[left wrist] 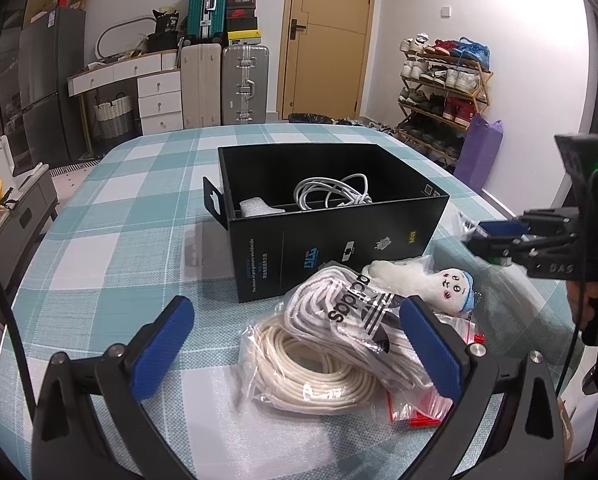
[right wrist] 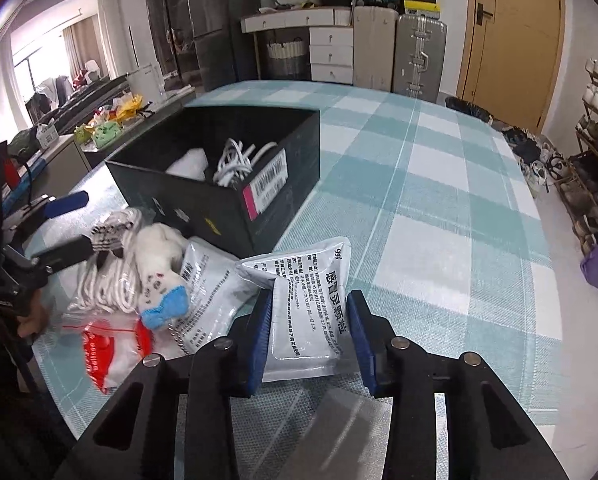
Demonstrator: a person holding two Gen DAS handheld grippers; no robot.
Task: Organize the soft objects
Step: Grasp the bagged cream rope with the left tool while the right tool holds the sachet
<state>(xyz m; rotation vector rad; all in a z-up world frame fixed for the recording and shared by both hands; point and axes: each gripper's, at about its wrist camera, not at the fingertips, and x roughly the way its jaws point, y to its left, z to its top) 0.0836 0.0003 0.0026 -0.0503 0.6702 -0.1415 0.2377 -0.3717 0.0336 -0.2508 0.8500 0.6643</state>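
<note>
A white medicine sachet is clamped between the right gripper fingers above the checked tablecloth; the left gripper is held open over bagged cords.

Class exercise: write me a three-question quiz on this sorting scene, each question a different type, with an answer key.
1. True or false: the black box already holds a white cable.
2. The right hand-held gripper has between its fingers: A) the doll B) a white sachet C) nothing.
3. Fill in: the left hand-held gripper is ____ above the bagged cord.

Key: 1 true; 2 B; 3 open.
</note>
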